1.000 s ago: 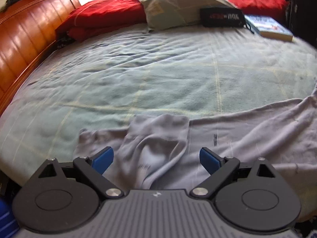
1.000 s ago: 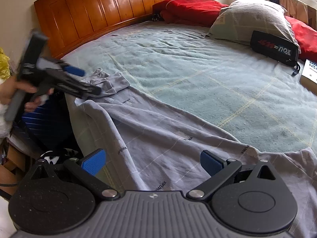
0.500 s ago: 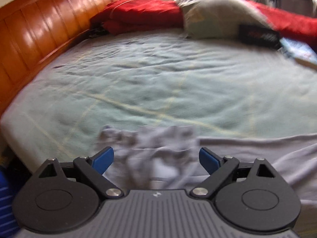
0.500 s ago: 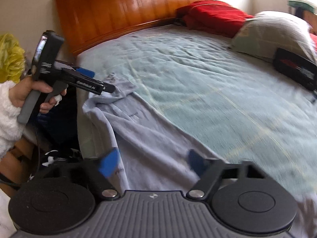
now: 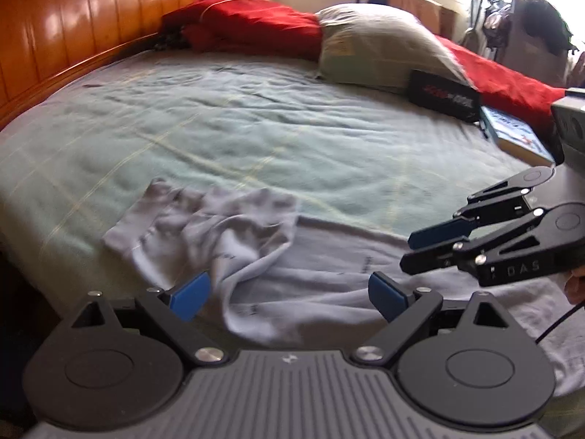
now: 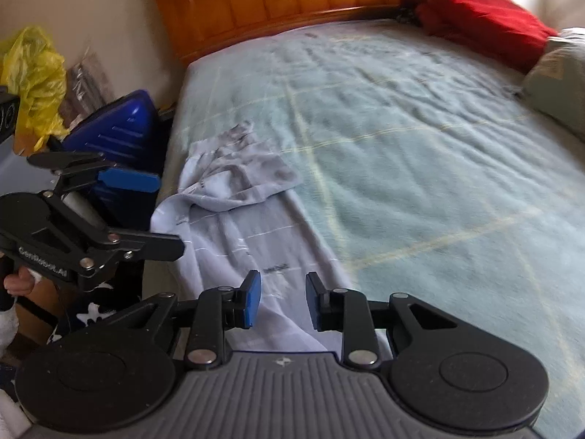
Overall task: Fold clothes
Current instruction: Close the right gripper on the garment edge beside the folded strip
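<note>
Between the closing jaws of the right gripper, only a flat stretch of grey garment: could pinch the bedsheet too, or nothing. Left gripper wide, empty; crumpled end just ahead may drag unfolded.

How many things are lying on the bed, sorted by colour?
Red: 2, red pillow and red cushion
Grey: 2, grey pillow and grey garment
Black: 1, black pouch
Blue: 1, book
Total: 6
</note>
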Tool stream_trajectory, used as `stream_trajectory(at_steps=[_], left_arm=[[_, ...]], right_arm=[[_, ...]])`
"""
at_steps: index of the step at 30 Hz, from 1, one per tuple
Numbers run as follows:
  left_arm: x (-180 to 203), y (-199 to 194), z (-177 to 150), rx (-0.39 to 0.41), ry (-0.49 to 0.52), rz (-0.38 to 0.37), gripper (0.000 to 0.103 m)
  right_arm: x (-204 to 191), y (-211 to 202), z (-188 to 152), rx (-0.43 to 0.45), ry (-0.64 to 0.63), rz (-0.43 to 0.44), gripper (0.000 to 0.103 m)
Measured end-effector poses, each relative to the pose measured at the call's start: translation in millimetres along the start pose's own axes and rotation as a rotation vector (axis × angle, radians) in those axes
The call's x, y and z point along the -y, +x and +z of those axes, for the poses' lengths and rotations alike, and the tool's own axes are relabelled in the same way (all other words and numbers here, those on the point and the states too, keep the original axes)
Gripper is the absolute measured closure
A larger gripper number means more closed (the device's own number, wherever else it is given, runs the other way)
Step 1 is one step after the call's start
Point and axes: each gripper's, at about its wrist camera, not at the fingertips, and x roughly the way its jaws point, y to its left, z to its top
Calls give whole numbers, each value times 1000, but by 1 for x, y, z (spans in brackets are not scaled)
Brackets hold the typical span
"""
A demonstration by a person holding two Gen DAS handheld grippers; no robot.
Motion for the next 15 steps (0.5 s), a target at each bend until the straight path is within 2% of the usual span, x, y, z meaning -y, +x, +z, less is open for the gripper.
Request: stream_trajectory(at_steps=[2,7,9,10,11,15], left_arm=[[-4,1,-1,2,-6,15,9],[-9,2,0,14,-27,-21,9],[-8,3,0,16,-26,-28,9],[-8,4,-1,17,-24,-28,9],[-7,4,-1,17,-22,-28,9],[-10,2,-2,27,-29,-27,9]], right_arm=[[-7,9,-2,-25,-37,-8,71],[-23,20,-12,-52,-143,-53,71],[-29,21,-14,-56,-183,-65,77],[-32,20,-14,-56,-201,-65,92],[-34,19,-13,-55,-214,-60,96],[-30,13,-4,-32,-204,-84,96]])
